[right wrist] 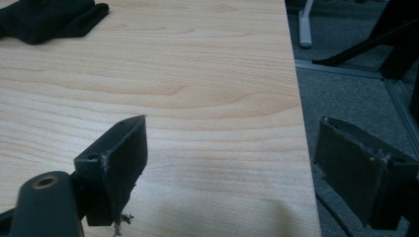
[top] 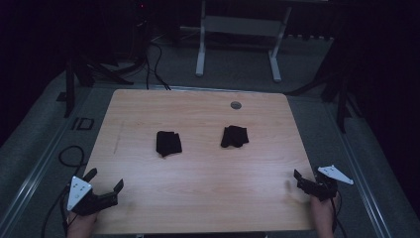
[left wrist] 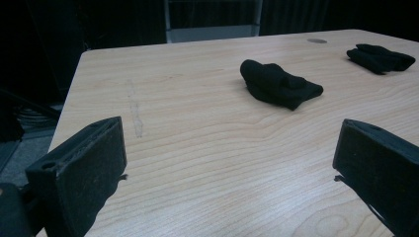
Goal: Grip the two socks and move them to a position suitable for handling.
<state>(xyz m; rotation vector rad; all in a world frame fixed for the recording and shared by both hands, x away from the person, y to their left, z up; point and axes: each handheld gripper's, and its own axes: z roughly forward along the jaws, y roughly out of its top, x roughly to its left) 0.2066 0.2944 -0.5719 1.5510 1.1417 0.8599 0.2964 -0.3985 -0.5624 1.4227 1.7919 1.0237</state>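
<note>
Two bundles of black cloth lie near the middle of the wooden table (top: 198, 173). The left bundle (top: 168, 143) also appears in the left gripper view (left wrist: 279, 84); the right bundle (top: 234, 136) lies farther off there (left wrist: 380, 57) and at the top left of the right gripper view (right wrist: 49, 17). My left gripper (top: 105, 179) hovers at the table's near left corner, open, nothing between its jaws (left wrist: 230, 163). At the near right edge my right gripper (top: 306, 178) is open and empty too (right wrist: 230, 163), straddling the table's right edge.
A small round grey disc (top: 236, 105) is set into the table near its far edge. Beyond the table stands a white frame (top: 237, 44) on grey carpet, with dark stands and cables (top: 148, 64) at the far left. Grey floor drops off right of the table (right wrist: 356, 94).
</note>
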